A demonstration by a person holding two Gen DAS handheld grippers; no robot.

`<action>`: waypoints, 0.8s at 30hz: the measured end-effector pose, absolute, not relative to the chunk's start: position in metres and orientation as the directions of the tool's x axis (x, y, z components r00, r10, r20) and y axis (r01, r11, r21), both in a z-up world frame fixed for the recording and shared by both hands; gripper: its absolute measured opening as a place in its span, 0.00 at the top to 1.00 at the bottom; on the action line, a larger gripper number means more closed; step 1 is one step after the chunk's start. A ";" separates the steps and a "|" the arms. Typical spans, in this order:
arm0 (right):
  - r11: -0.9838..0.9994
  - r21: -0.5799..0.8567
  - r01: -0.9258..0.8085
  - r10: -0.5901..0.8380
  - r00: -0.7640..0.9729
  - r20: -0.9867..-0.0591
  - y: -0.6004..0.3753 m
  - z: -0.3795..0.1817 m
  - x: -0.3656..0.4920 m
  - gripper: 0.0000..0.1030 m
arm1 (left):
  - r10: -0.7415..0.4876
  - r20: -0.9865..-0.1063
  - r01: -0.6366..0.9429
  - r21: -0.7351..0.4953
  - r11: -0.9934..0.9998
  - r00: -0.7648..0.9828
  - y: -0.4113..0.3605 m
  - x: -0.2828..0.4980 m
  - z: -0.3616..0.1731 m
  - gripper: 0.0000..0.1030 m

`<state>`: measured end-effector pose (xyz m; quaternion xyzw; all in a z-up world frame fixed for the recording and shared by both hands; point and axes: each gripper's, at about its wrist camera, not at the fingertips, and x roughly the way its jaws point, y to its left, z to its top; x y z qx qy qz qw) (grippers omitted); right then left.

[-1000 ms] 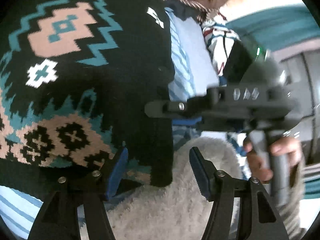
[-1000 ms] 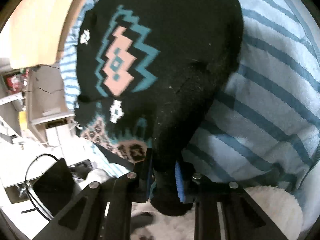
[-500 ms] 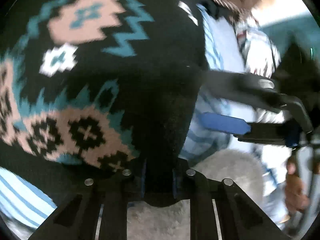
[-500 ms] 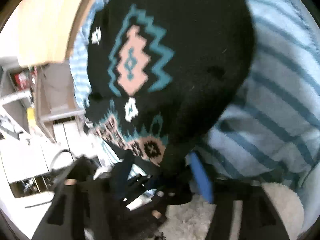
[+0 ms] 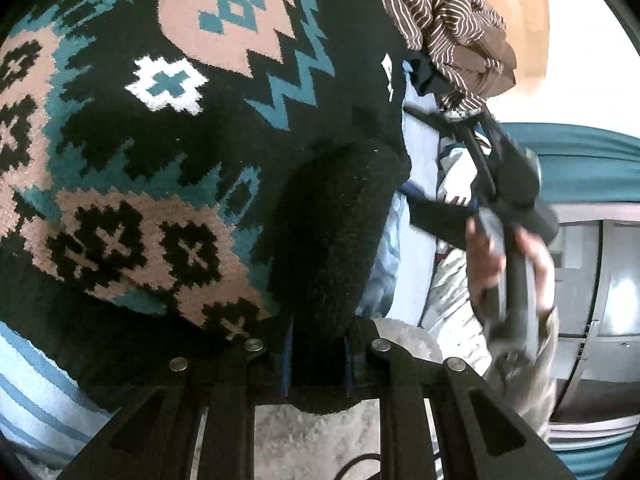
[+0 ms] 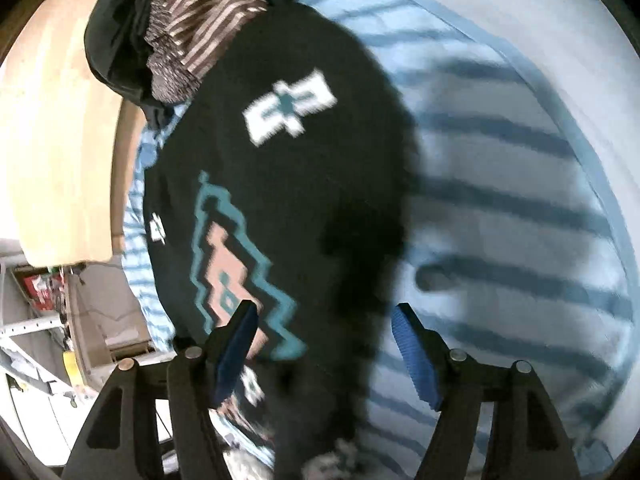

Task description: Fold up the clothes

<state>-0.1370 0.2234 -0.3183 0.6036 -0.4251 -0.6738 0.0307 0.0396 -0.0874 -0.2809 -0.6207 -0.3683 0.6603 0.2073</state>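
Observation:
A black knit sweater (image 5: 200,140) with teal, pink and white patterns lies spread on a blue-striped blanket (image 6: 520,240). My left gripper (image 5: 316,344) is shut on the sweater's plain black sleeve (image 5: 328,240), which bulges up between the pads. My right gripper (image 6: 324,320) hovers over the sweater (image 6: 288,200); its jaws are opening and its blue pads (image 6: 236,340) press on nothing, with the black knit lying below the gap. In the left wrist view the right gripper (image 5: 500,208) and the hand (image 5: 480,252) holding it sit blurred to the right of the sleeve.
A brown striped garment (image 5: 452,28) lies bunched at the sweater's far end, also seen in the right wrist view as a brown striped garment (image 6: 200,20). White fluffy fabric (image 5: 320,432) lies under my left gripper. A pale wooden board (image 6: 52,140) borders the left side.
The left gripper closed on the black sleeve. The right gripper let go of that sleeve, opened wide and moved away over the sweater's body.

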 end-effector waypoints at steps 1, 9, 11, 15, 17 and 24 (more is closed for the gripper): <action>-0.675 0.566 -0.473 -0.517 -0.244 -0.820 0.218 -0.320 -0.145 0.32 | 0.730 -0.668 0.178 -0.743 -0.645 -0.144 -0.085 0.038 -0.281 0.82; -0.817 0.474 -0.328 -0.374 -0.324 -0.869 0.165 -0.270 -0.165 0.87 | 0.750 -0.574 0.153 -0.816 -0.558 -0.329 -0.127 0.053 -0.255 0.82; -0.864 0.445 -0.235 -0.359 -0.332 -0.872 0.129 -0.252 -0.177 0.87 | 0.739 -0.550 0.165 -0.831 -0.531 -0.389 -0.146 0.060 -0.248 0.82; -0.907 0.404 -0.121 -0.361 -0.274 -0.891 0.062 -0.253 -0.204 0.86 | 0.701 -0.544 0.254 -0.838 -0.482 -0.461 -0.187 0.070 -0.256 0.82; -0.916 0.388 -0.100 -0.358 -0.230 -0.905 0.033 -0.270 -0.215 0.75 | 0.666 -0.581 0.309 -0.814 -0.492 -0.468 -0.194 0.069 -0.268 0.82; -0.867 0.487 -0.104 -0.471 -0.144 -0.870 0.010 -0.297 -0.200 0.41 | 0.617 -0.644 0.349 -0.765 -0.542 -0.453 -0.200 0.068 -0.285 0.82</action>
